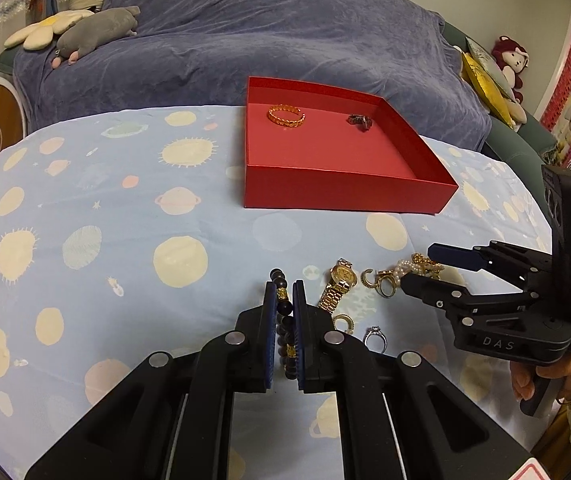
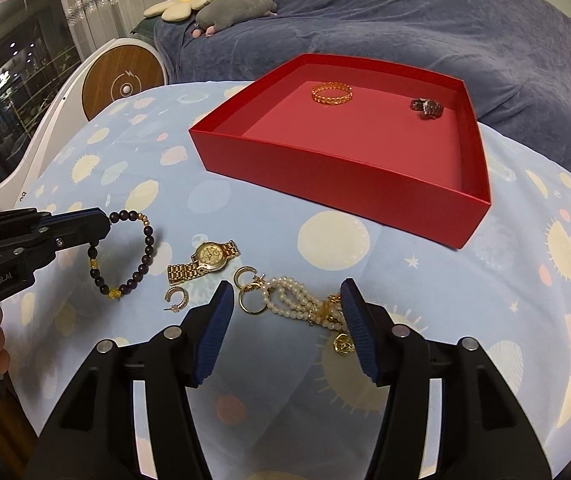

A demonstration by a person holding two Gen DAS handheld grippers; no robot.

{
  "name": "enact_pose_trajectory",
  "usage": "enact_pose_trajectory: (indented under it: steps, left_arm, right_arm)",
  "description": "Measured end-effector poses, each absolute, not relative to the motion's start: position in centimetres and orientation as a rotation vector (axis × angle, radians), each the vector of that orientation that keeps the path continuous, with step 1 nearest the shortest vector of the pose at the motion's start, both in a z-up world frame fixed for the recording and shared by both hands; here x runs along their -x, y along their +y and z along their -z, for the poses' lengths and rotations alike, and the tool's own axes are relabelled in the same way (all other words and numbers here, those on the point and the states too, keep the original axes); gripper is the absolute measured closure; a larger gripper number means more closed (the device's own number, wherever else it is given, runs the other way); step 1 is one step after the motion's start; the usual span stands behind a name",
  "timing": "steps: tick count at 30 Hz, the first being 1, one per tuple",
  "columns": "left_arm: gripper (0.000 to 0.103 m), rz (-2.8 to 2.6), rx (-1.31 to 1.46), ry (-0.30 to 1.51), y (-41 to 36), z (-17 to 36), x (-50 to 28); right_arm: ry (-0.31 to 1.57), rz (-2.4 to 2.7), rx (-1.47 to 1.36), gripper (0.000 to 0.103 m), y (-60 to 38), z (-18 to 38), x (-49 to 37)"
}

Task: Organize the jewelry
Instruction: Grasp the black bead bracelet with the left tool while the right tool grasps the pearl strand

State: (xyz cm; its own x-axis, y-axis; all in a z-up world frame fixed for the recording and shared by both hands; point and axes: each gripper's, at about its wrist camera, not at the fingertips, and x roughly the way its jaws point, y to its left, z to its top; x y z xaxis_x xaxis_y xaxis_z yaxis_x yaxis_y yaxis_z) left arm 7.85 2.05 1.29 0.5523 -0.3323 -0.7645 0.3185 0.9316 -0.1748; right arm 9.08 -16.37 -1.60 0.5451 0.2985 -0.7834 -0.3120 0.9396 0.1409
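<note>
Gripping the dark bead bracelet (image 1: 284, 322) between nearly closed pads, the left tongs (image 1: 284, 292) hold it low over the space-print tabletop (image 1: 105, 240). Right tongs (image 2: 287, 300) gape wide, straddling the pearl bracelet (image 2: 305, 300), which lies on the cloth beside a gold watch (image 2: 205, 260) and small hoop earrings (image 2: 175, 296). Farther back sits the red box (image 2: 337, 176), holding a gold ring (image 2: 331, 93) and a darker ring (image 2: 427, 107) well apart from each other.
</note>
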Motion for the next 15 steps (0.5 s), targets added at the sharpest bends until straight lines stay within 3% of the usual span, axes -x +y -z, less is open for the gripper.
enact_pose_trajectory:
  steps: [7, 12, 15]
  left_arm:
    - [0.098, 0.392, 0.011, 0.912, 1.6, -1.2, -7.8]
    - [0.098, 0.393, 0.01, 0.914, 1.6, -1.1, -7.9]
    - [0.098, 0.393, 0.012, 0.916, 1.5, -1.1, -7.8]
  right_arm:
    - [0.988, -0.328, 0.052, 0.05, -16.7, 3.1, -9.4]
    - [1.013, -0.359, 0.058, 0.072, -16.1, 2.8, -8.7]
    - [1.018, -0.36, 0.055, 0.076, -15.9, 2.7, -8.2]
